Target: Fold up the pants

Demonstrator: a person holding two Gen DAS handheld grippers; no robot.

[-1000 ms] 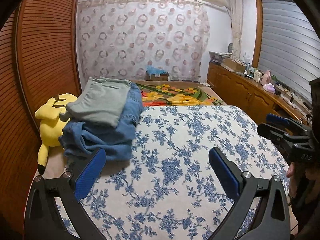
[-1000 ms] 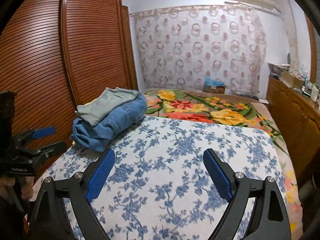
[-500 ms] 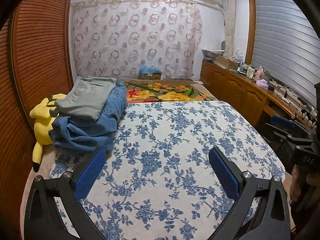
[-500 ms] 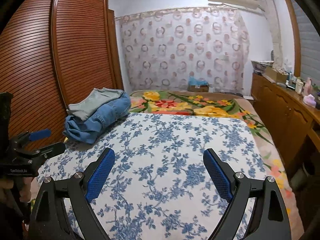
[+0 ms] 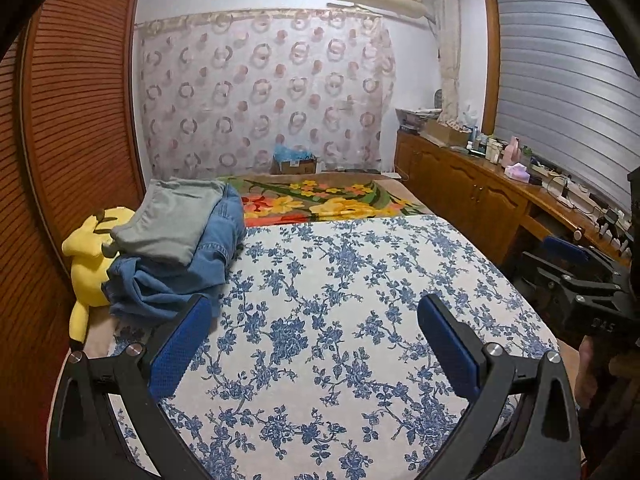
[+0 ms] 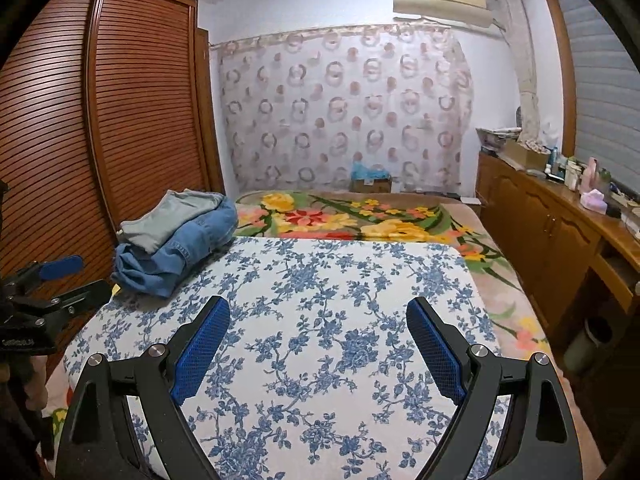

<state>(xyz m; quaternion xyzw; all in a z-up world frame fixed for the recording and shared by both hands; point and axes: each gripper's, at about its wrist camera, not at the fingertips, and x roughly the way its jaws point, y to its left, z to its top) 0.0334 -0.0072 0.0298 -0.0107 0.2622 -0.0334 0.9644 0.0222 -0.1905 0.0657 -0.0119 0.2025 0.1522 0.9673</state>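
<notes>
Now we stand at the foot of the bed (image 5: pixel 320 320), a gripper in each hand, and nothing is held. The left gripper (image 5: pixel 316 344) has its jaws wide over the blue-flowered sheet, with only cloth pattern showing between the blue pads; the right gripper (image 6: pixel 318 348) is the same, jaws wide and empty above the sheet. The pants (image 5: pixel 180 256) lie well apart from both, on the far left part of the bed near the louvred wardrobe (image 5: pixel 76 120): a pile of blue denim with a grey-green pair (image 5: pixel 176 220) folded on top, just beside a yellow plush toy (image 5: pixel 86 256). In the right view the same pile (image 6: pixel 176 248) sits at the sheet's far left corner, and the left gripper shows at that picture's left edge, apart from it. A floral blanket (image 5: pixel 320 200) covers the bed beyond the sheet. We judge that folding has not begun on any pair in hand; the open sheet looks like the working space, and the step is reaching for a garment. The next move calls for both grippers to travel left and forward to the pile, for one to take a single pair without dragging the rest, and for it to be spread flat on the sheet.
</notes>
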